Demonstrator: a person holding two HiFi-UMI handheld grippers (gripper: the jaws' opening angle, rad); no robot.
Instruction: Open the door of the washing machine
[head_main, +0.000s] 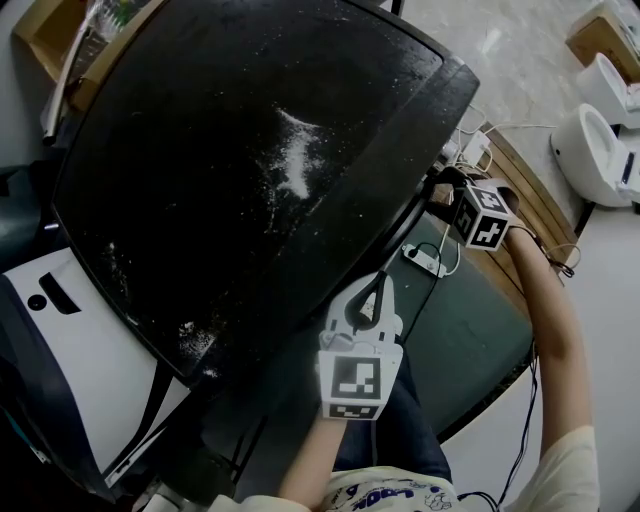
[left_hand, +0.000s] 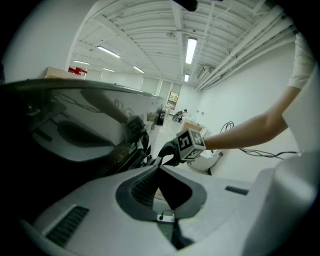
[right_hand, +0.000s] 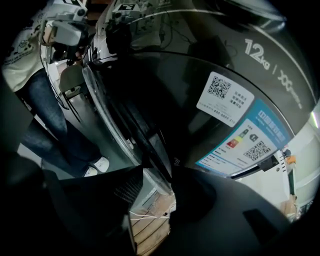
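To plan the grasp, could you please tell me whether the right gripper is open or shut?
Open: in its own view the right gripper has its dark fingers standing apart, with pale wooden slats showing through the gap.

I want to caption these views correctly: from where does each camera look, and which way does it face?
Head view: on the person's head, facing steeply down at the washing machine door; forearms, left gripper, right gripper and jeans show.
Left gripper view: looks along its shut jaws at the right gripper's marker cube and forearm.
Right gripper view: looks along its open jaws at the door's rim; jeans and shoes show.
Shared: head and left gripper views both show that cube.
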